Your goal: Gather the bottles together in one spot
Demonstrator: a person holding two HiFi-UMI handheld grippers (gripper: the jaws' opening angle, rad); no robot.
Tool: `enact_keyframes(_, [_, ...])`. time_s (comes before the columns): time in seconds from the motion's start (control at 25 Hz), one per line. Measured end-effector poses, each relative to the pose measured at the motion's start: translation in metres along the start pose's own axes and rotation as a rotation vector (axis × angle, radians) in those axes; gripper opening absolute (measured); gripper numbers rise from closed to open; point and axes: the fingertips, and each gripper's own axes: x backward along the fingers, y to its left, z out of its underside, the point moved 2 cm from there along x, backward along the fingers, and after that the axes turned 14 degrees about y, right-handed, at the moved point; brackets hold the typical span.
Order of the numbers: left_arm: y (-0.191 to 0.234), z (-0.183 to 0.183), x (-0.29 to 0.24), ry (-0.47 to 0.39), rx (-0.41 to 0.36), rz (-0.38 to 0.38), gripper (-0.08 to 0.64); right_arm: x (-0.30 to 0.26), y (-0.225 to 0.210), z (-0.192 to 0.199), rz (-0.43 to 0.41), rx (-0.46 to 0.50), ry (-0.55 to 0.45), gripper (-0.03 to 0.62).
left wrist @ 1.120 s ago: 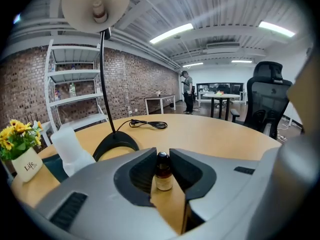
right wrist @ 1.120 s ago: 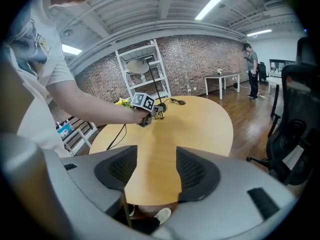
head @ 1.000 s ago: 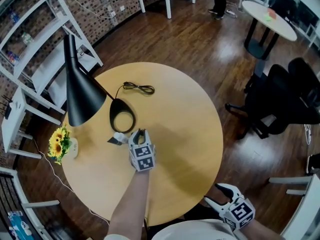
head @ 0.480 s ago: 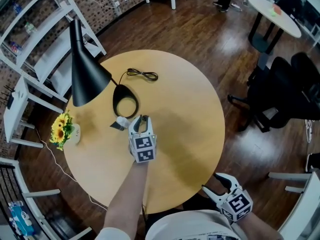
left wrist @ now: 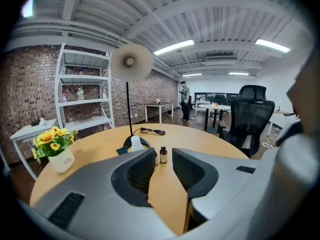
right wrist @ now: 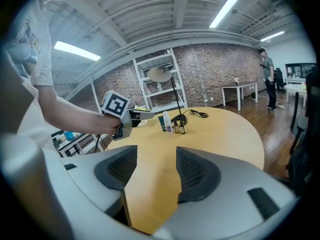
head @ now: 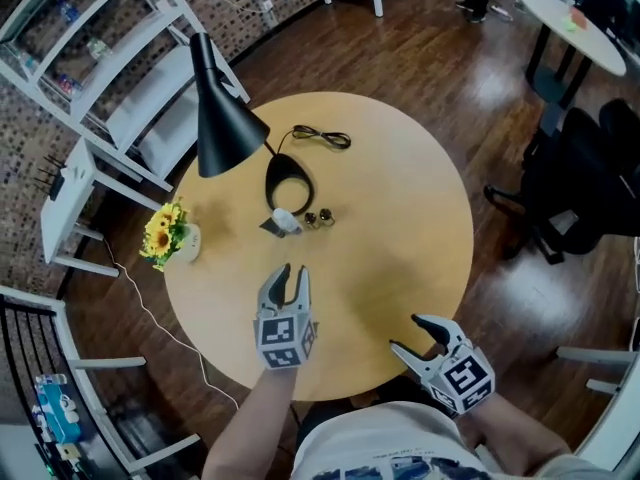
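Three bottles stand close together beside the lamp base (head: 285, 181): a white bottle (head: 285, 220) and two small dark bottles (head: 312, 218) (head: 326, 216). In the left gripper view the white bottle (left wrist: 135, 143) and one dark bottle (left wrist: 163, 154) show past the jaws, and the second dark one is half hidden behind the left jaw. My left gripper (head: 293, 271) hangs over the table a short way back from them, its jaws opening with nothing between them. My right gripper (head: 407, 333) is open and empty at the near right edge. Its view shows the bottles (right wrist: 166, 121) far off.
A black desk lamp (head: 225, 118) leans over the round wooden table (head: 400, 218), with its cable (head: 322, 138) coiled behind. A pot of yellow flowers (head: 172, 236) stands at the left edge. White shelves (head: 120, 78) and an office chair (head: 585, 188) stand around the table.
My left gripper has drawn back from the white bottle toward the near edge and opened. Two small dark bottles now show beside the white one. The right gripper has risen over the table rim.
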Motion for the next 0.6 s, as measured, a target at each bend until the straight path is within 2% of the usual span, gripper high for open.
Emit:
enact_keyframes(0.16, [0.024, 0.036, 0.054, 0.024, 0.071, -0.005, 0.110, -0.014, 0.024, -0.007, -0.030, 0.045, -0.012, 0.270])
enact_keyframes(0.36, [0.057, 0.080, 0.120, 0.015, 0.195, 0.003, 0.110, -0.005, 0.067, -0.005, 0.011, 0.071, -0.017, 0.270])
enact_keyframes(0.48, [0.061, 0.101, 0.157, 0.011, 0.202, 0.055, 0.110, 0.010, 0.092, 0.003, 0.077, 0.054, -0.018, 0.270])
enact_keyframes(0.6, [0.063, 0.123, 0.199, 0.006, 0.162, 0.107, 0.110, 0.021, 0.125, 0.012, 0.153, 0.028, -0.028, 0.270])
